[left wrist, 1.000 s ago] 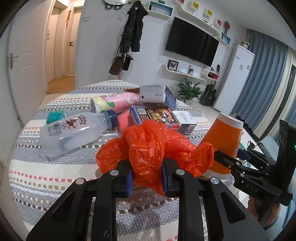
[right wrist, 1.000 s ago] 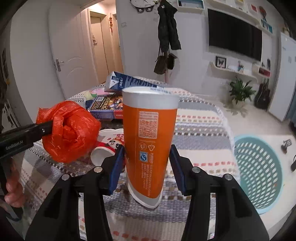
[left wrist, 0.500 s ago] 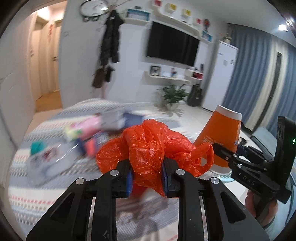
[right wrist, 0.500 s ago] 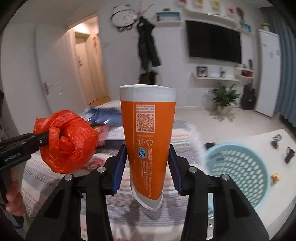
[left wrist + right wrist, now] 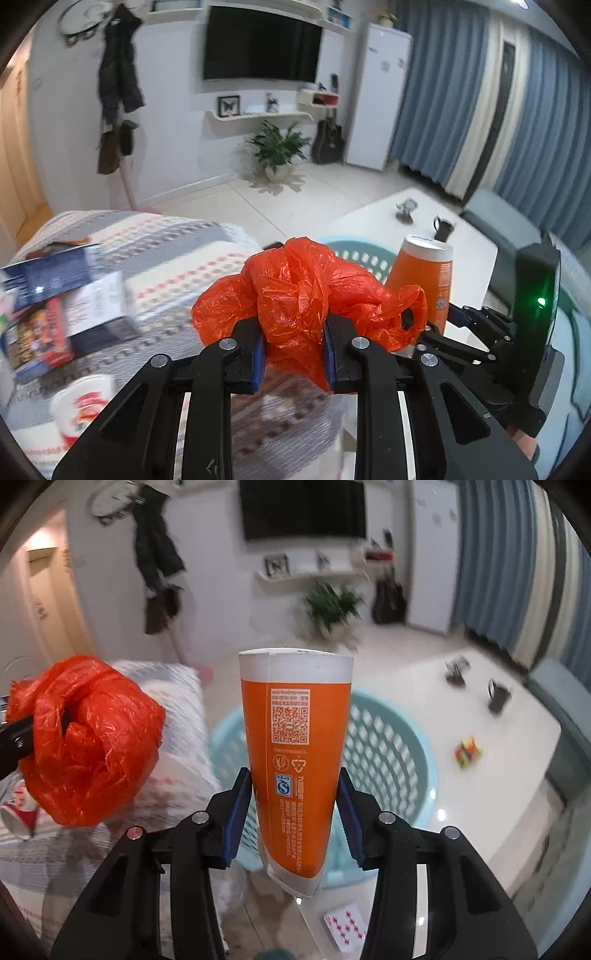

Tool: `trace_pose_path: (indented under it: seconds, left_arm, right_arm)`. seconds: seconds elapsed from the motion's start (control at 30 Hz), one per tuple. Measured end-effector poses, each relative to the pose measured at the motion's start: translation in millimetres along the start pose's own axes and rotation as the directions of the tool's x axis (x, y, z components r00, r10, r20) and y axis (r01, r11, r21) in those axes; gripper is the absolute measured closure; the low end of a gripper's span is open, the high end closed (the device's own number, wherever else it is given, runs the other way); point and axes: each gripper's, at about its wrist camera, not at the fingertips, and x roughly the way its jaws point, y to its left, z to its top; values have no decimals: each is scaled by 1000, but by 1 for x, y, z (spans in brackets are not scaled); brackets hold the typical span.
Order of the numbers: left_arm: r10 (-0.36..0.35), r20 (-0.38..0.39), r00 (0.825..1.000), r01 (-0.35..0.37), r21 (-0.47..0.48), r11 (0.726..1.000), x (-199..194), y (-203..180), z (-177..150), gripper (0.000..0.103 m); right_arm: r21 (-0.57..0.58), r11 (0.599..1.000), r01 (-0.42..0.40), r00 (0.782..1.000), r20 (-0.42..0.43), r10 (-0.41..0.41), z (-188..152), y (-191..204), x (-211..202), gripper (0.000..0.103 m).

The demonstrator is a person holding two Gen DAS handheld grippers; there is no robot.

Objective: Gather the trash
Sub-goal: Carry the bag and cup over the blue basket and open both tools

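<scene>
Beyond the striped table edge (image 5: 177,686) sits a blue basket (image 5: 388,738); left gripper (image 5: 293,345) pinches an orange bag (image 5: 295,291), right gripper (image 5: 293,812) clamps an orange cup (image 5: 295,753). Either may miss if released short of the rim.

Crumpled bag (image 5: 303,291): bright orange-red. Paper cup (image 5: 295,753): orange with white rim and white QR print. Basket (image 5: 391,738): pale turquoise lattice. Finger pads (image 5: 236,808): blue. Bedspread (image 5: 177,243): grey-and-cream stripes.
</scene>
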Motion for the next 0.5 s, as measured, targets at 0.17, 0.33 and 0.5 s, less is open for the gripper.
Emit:
trace_pose_path:
  seconds: [0.17, 0.33, 0.5]
  left_arm:
    - [-35, -82, 996, 36, 13, 999, 36, -11, -5, 78]
    - [-66, -118, 991, 67, 1, 998, 51, -15, -10, 58]
    - [-80, -88, 993, 80, -5, 997, 44, -14, -9, 43]
  right_arm:
    - [61, 998, 32, 996, -90, -27, -9, -20, 24, 57]
    - [115, 993, 36, 991, -135, -21, -12, -31, 31, 54]
    - [145, 989, 34, 992, -124, -16, -12, -45, 29, 47]
